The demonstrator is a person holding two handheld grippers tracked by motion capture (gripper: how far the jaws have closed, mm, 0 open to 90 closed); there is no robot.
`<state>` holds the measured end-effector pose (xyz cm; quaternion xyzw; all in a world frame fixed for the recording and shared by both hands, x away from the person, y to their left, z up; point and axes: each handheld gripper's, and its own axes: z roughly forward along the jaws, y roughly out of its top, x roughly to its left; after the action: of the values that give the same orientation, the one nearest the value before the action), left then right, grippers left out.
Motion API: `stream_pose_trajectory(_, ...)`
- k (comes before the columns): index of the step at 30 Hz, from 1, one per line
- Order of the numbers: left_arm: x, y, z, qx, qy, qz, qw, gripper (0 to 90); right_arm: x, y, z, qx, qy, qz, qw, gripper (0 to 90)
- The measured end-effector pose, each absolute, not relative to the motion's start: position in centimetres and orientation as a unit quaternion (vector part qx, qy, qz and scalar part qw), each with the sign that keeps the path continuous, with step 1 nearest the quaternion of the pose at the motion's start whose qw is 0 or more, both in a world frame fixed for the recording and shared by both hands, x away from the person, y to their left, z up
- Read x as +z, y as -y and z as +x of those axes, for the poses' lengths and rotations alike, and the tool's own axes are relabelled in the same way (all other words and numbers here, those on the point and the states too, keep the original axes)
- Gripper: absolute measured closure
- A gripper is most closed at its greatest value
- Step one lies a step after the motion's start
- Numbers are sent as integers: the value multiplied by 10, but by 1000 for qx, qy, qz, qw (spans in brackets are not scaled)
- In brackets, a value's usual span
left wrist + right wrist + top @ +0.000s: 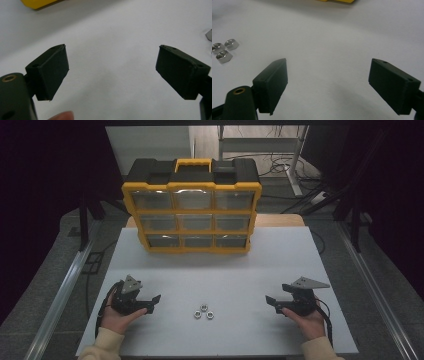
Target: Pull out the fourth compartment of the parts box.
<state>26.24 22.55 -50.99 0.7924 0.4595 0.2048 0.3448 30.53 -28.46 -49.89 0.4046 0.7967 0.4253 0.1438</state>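
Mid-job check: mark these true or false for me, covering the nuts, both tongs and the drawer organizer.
1. Three nuts lie clustered between the two tongs. True.
2. The left tongs grip a nut. False: they are open with nothing between the jaws.
3. The right tongs are open. True.
4. The organizer lies flat with a drawer pulled out. False: it stands upright with no drawer pulled out.

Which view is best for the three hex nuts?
The right gripper view: the nuts sit large enough there to show their hex faces and how they cluster, left of the open right claw. The high view shows them tiny, mid-table between both claws. The left gripper view looks over bare table.
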Motion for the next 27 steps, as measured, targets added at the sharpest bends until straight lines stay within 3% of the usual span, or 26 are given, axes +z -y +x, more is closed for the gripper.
stream_pose_trajectory(27,-507,-221,262,240,-436,800,333,108,-498,280,300,428,-797,400,146,165)
